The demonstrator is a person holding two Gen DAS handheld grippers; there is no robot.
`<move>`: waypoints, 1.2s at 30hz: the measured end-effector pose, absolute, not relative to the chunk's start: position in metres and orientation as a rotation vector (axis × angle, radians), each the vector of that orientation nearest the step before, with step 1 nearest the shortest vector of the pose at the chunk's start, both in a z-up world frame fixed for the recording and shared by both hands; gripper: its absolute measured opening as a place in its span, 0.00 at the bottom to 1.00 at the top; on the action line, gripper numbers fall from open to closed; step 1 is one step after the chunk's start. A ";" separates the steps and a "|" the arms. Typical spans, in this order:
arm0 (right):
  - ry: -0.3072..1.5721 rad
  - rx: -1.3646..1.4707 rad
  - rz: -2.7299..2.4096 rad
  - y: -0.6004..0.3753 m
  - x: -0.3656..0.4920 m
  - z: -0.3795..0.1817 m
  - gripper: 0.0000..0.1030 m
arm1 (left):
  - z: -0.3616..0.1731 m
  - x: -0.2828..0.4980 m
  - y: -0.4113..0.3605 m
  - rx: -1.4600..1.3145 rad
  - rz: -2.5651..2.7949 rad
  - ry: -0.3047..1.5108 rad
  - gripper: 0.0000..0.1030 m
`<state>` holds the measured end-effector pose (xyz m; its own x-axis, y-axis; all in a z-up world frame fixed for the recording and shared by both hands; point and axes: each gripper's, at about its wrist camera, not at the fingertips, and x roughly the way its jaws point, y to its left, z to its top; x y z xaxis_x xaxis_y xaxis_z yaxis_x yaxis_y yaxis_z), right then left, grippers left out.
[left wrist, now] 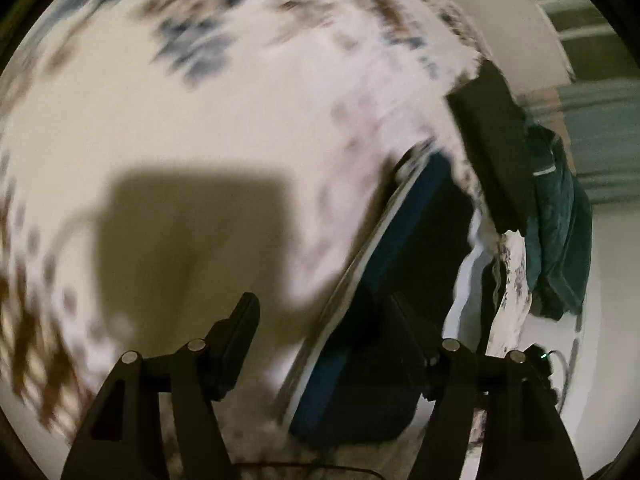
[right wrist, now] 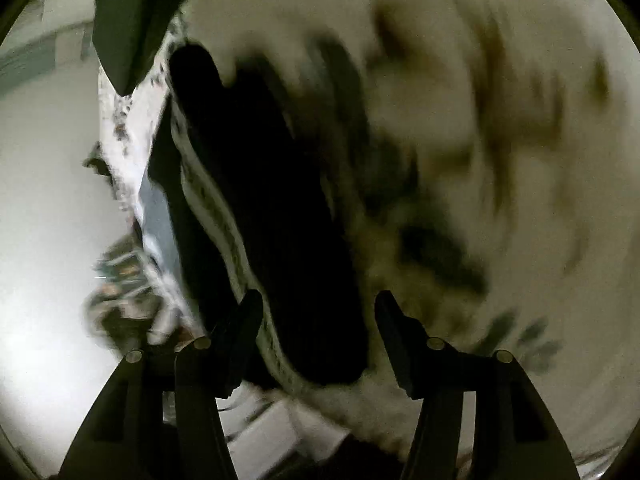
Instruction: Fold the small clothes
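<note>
Below my left gripper lies a dark blue garment with a pale striped band along its edge, folded on a white bedspread printed with blue and brown patches. My left jaws stand spread: the left finger hangs over bare bedspread, the right finger over the dark cloth, and neither pad presses on anything. A broad shadow falls on the spread just ahead of the fingers. Off to the right a teal towel hangs beside a black slab-like object that I cannot identify. Everything is smeared by motion blur.

From my right wrist the same garment looks almost black, its striped band running down its left edge toward my left finger. My right gripper is spread too; the lower end of the garment lies between the fingers, but the pads stand apart from it, so I am not pinching it. The printed bedspread fills the right side, badly blurred, and a dark green shape sits at upper left.
</note>
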<state>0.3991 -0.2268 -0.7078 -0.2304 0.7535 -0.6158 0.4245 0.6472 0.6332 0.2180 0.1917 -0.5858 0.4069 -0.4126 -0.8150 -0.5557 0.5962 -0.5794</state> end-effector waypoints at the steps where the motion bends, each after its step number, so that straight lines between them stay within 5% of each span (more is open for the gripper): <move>1: 1.837 0.974 0.427 -0.225 0.390 -0.707 0.53 | -0.591 0.208 0.189 -1.021 0.114 1.215 0.62; 2: 1.812 0.958 0.433 -0.222 0.386 -0.703 0.14 | -0.594 0.202 0.185 -1.028 0.117 1.231 0.62; 3: 1.807 0.921 0.426 -0.220 0.383 -0.698 0.07 | -0.597 0.198 0.181 -1.020 0.122 1.250 0.62; 8: 1.751 0.837 0.250 -0.243 0.367 -0.659 0.07 | -0.596 0.205 0.168 -0.994 0.071 1.268 0.62; 13: 1.952 0.677 0.282 -0.227 0.370 -0.691 0.09 | -0.582 0.236 0.174 -0.971 0.027 1.202 0.62; 15: 1.960 0.615 0.291 -0.220 0.383 -0.690 0.22 | -0.573 0.255 0.176 -0.937 0.004 1.169 0.62; 18: 1.805 0.539 0.294 -0.222 0.413 -0.672 0.56 | -0.567 0.289 0.177 -0.895 -0.049 1.133 0.62; 24: 1.616 0.621 0.408 -0.219 0.483 -0.674 0.58 | -0.592 0.363 0.172 -0.859 -0.181 1.153 0.62; 25: 1.625 0.652 0.449 -0.212 0.495 -0.683 0.59 | -0.593 0.368 0.169 -0.850 -0.188 1.148 0.59; 26: 1.638 0.677 0.478 -0.207 0.500 -0.690 0.60 | -0.593 0.372 0.167 -0.840 -0.190 1.138 0.30; 27: 1.649 0.703 0.495 -0.202 0.507 -0.697 0.60 | -0.596 0.377 0.164 -0.833 -0.202 1.140 0.19; 28: 1.657 0.720 0.514 -0.196 0.510 -0.701 0.60 | -0.598 0.380 0.164 -0.835 -0.190 1.141 0.19; 30: 1.631 0.746 0.542 -0.187 0.517 -0.707 0.53 | -0.599 0.379 0.168 -0.865 -0.180 1.121 0.17; 31: 1.592 0.760 0.542 -0.186 0.519 -0.702 0.10 | -0.600 0.375 0.174 -0.901 -0.175 1.108 0.17; 36: 1.502 0.748 0.469 -0.185 0.528 -0.691 0.06 | -0.617 0.370 0.191 -1.048 -0.150 1.088 0.16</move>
